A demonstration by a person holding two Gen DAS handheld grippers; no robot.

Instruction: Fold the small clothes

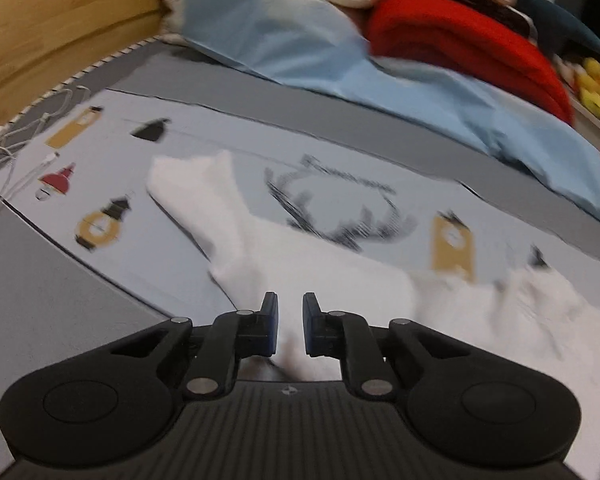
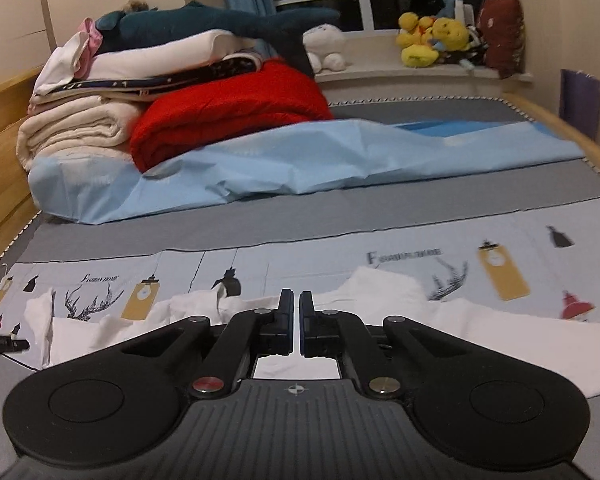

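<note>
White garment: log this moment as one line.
white garment spread on patterned sheet | left gripper jaws narrowly apart over it | right gripper jaws nearly closed, grasp unclear | fold not done

From my remote feed: a matt white cloth garment (image 1: 300,264) lies on smooth printed fabric sheeting (image 2: 300,264); grippers (image 2: 296,320) are matt black plastic with shiny metal pins; a fuzzy red blanket (image 2: 228,120); a varnished wooden bedframe (image 1: 60,20).

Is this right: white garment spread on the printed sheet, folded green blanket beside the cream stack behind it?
Not quite. The folded blanket is red, not green; the right wrist view shows it. The white garment does lie on the printed sheet, with the cream stack behind.
</note>
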